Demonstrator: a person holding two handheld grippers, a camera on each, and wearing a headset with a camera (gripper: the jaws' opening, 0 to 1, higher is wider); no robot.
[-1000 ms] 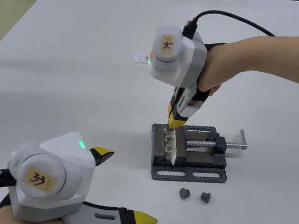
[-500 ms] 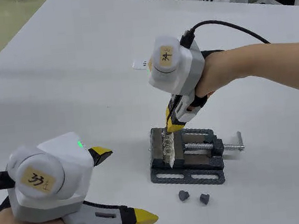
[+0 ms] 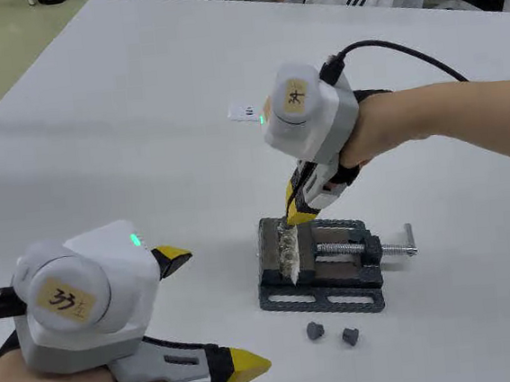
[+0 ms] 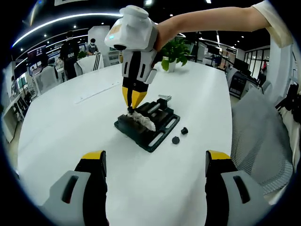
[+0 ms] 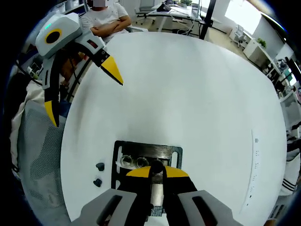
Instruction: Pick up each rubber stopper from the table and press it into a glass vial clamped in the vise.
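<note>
A black vise holds a row of glass vials between its jaws. My right gripper points down onto the far end of that row, shut on a dark rubber stopper over a vial. Two open vials show beside its tips. Two more stoppers lie on the table in front of the vise. My left gripper stays low at the near left, open and holding nothing, well apart from the vise.
The white table spreads wide around the vise. The vise's screw handle sticks out to the right. A small white tag lies behind my right gripper. Chairs and a person sit beyond the far edge.
My right gripper stays at the far end of the vial row, its body shifted slightly right. The left gripper has hardly moved. The camera has shifted a little.
</note>
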